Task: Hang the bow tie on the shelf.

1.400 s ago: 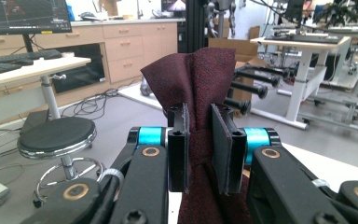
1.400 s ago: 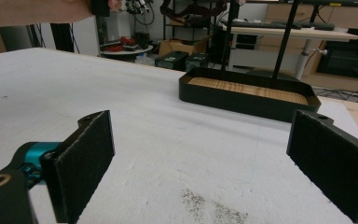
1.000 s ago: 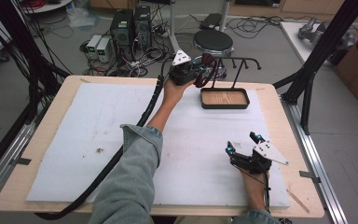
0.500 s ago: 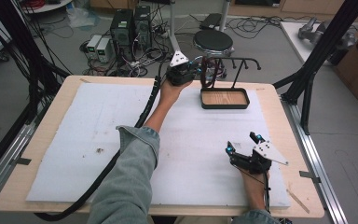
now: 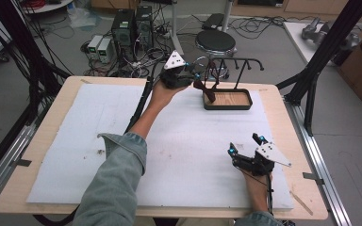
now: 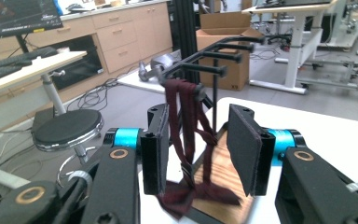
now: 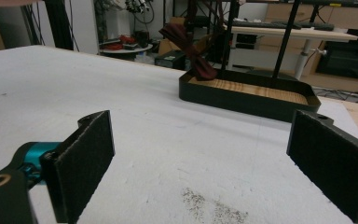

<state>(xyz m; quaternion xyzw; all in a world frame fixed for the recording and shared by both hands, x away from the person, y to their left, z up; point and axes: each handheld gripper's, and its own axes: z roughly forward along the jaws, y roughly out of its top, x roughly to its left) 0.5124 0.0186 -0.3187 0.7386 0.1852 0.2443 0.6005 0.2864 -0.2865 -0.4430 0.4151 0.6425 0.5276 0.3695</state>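
right gripper (image 5: 246,145): parked on the near right part of the white mat (image 5: 75,141), jaws spread wide, nothing caught between them. In its own view the two black pads (image 7: 81,163) are seen well apart over bare mat.

specks: a small patch of dark crumbs (image 7: 214,210) is seen on the mat just ahead of the right gripper's jaws.

left gripper (image 5: 195,81): held out at the far edge of the table (image 5: 283,122), well away from the right one, arm in a denim sleeve (image 5: 118,183) stretched across the mat. Its jaws have just been opening, and the strap is released; the pads are no longer pressed on it.

strap (image 6: 189,135): a dark red band, seen between the left gripper's parted jaws and a bit beyond them. It's draped over a peg of the rack and hangs down, its lower end bunched on the tray. The left pad (image 6: 161,144) is just beside it; whether it's brushed there can't be told. The right pad (image 6: 244,147) is clear of it.

rack (image 5: 235,66): black frame with pegs, stood up out of the tray, right past the left gripper's tips.

tray (image 5: 245,101): black rim, wooden floor, just beyond and slightly right of the left gripper; far ahead of the right gripper.

stool (image 5: 215,42): round black seat, placed on the floor past the table, behind the rack.
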